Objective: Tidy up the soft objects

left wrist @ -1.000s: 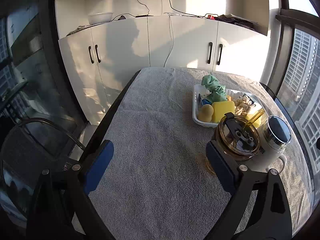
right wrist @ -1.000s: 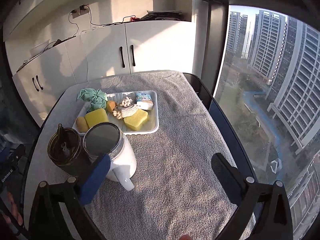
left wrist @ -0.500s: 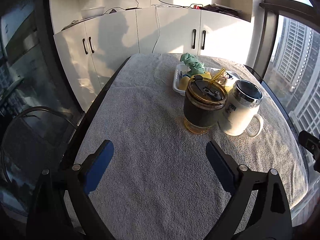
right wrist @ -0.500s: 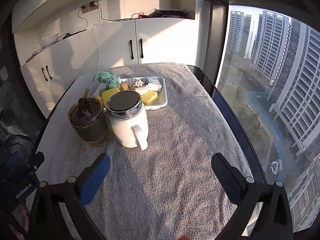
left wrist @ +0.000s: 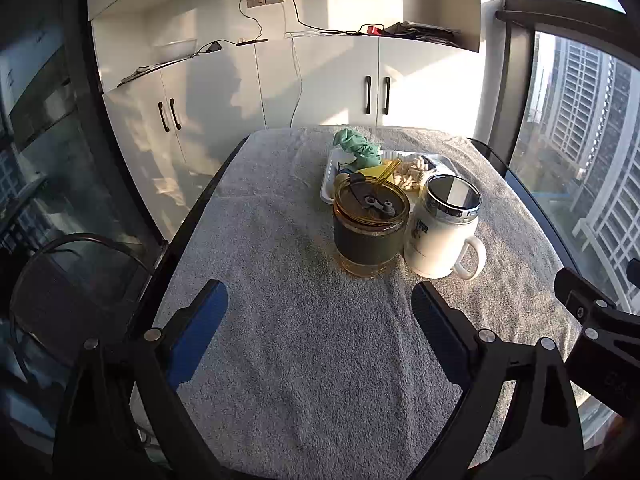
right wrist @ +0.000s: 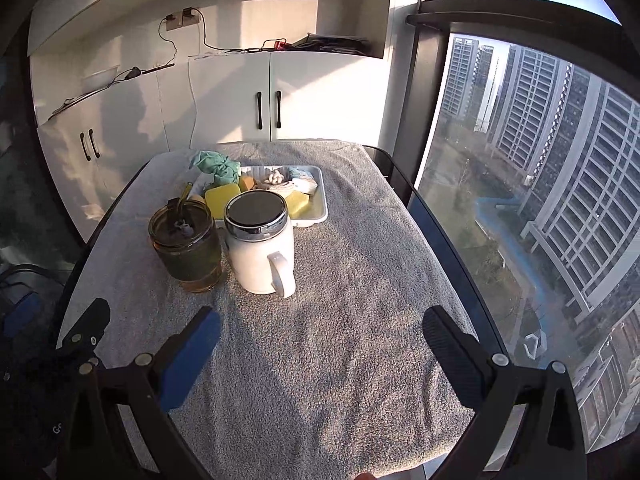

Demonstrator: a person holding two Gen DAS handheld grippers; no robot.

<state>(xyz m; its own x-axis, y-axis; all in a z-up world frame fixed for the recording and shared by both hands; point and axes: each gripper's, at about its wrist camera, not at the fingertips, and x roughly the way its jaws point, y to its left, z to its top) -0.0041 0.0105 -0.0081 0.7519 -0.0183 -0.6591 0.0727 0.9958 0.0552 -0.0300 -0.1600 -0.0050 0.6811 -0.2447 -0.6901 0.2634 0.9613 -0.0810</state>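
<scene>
A white tray (right wrist: pixel 318 213) at the table's far side holds soft things: a crumpled green cloth (right wrist: pixel 216 166), yellow sponges (right wrist: pixel 222 199), a small orange piece (right wrist: pixel 247 183), a knotted cream rope (right wrist: pixel 276 179) and a light blue packet (right wrist: pixel 305 178). The tray (left wrist: pixel 327 188) and green cloth (left wrist: pixel 357 147) also show in the left wrist view. My left gripper (left wrist: pixel 318 304) is open and empty over the near table. My right gripper (right wrist: pixel 320 328) is open and empty, also near the front edge, well short of the tray.
A glass tumbler with a dark sleeve and straw (right wrist: pixel 186 246) and a white lidded mug (right wrist: pixel 262 250) stand in front of the tray. A grey towel (right wrist: pixel 340 360) covers the table. White cabinets (right wrist: pixel 240 104) stand behind, a window at right.
Both grippers have pulled back toward the table's near edge; the tray, tumbler and mug look farther away. Both stay open and empty.
</scene>
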